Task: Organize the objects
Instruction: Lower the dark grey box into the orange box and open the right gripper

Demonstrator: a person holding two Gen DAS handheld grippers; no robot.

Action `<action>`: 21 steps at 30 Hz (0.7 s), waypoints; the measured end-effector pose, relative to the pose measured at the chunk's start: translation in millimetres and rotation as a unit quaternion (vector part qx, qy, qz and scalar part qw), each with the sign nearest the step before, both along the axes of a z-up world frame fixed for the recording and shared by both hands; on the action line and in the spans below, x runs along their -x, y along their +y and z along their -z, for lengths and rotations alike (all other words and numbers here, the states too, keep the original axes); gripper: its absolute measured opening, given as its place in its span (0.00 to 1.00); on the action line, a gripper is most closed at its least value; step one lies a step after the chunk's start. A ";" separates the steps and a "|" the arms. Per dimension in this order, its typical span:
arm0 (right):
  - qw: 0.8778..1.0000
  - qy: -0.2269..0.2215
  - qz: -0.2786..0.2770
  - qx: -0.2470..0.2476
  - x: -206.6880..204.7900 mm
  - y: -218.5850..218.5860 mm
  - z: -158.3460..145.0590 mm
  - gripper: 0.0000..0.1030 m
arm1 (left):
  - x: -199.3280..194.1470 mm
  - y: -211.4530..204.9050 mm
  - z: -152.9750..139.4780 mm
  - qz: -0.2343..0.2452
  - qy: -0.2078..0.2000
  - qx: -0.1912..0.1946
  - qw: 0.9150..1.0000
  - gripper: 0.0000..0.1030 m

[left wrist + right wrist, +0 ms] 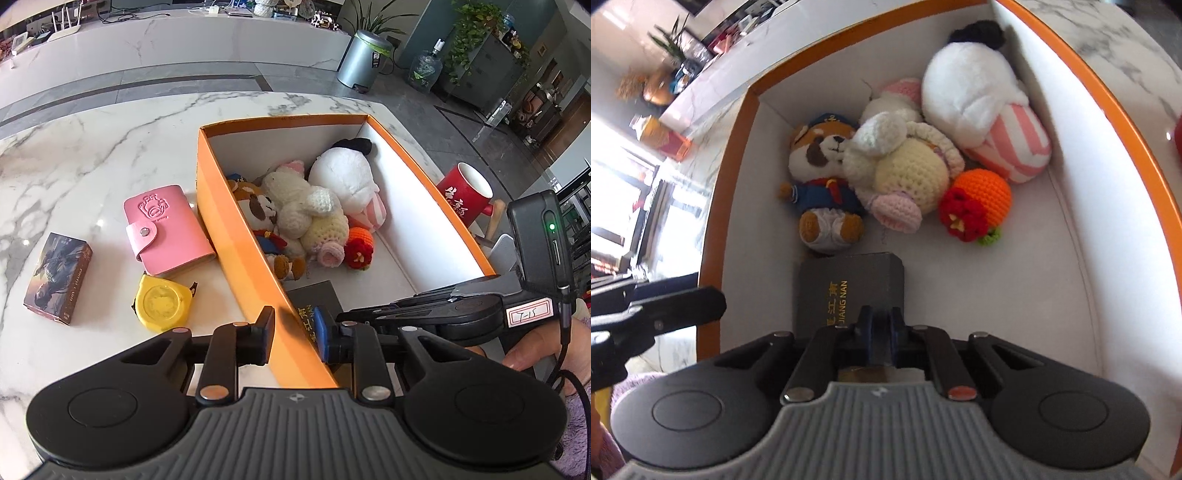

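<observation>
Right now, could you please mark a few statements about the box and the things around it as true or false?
1. The left tool straddles the orange box wall. True.
2. The pink card holder lies inside the box. False: it lies on the marble table, left of the box.
3. The yellow tape measure lies outside the box. True.
4. The red mug holds the plush toys. False: the plush toys lie in the box.
5. The black case lies inside the box. True.

Bright daylight fills both fisheye views; the windows (pixel 624 206) blow out white at the right wrist's left edge. Edges curve strongly, and that view blurs slightly.
</observation>
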State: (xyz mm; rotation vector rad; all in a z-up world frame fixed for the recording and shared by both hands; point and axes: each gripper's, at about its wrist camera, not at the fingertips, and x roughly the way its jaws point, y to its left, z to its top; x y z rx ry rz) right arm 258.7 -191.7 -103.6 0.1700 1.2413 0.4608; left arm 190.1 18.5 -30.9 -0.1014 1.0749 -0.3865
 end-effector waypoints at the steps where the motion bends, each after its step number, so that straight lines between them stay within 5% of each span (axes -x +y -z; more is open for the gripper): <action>1: 1.000 -0.002 -0.009 0.004 -0.3 0.6 -0.5 0.10 | 0.1 -0.3 -0.1 0.000 0.000 0.000 1.000 0.27; 6: 0.998 -0.014 -0.056 0.009 2.3 -5.9 -14.4 0.10 | -0.4 0.1 -0.4 -0.001 -0.001 0.001 1.000 0.27; 12: 0.997 0.056 -0.031 -0.052 -1.1 -17.9 -11.3 0.16 | -0.4 -3.0 1.6 0.000 0.000 0.001 1.000 0.27; 14: 0.994 0.083 -0.011 -0.067 2.6 -14.0 -6.6 0.34 | -0.2 -2.3 1.5 -0.001 0.001 0.003 1.000 0.27; 18: 0.992 0.101 0.014 -0.072 5.3 -14.8 -2.3 0.32 | 0.2 -2.1 1.7 -0.003 0.004 0.005 1.000 0.27; 21: 0.992 0.112 0.026 -0.053 5.3 -18.6 -0.7 0.11 | 0.2 -3.3 1.9 -0.003 0.002 0.003 1.000 0.27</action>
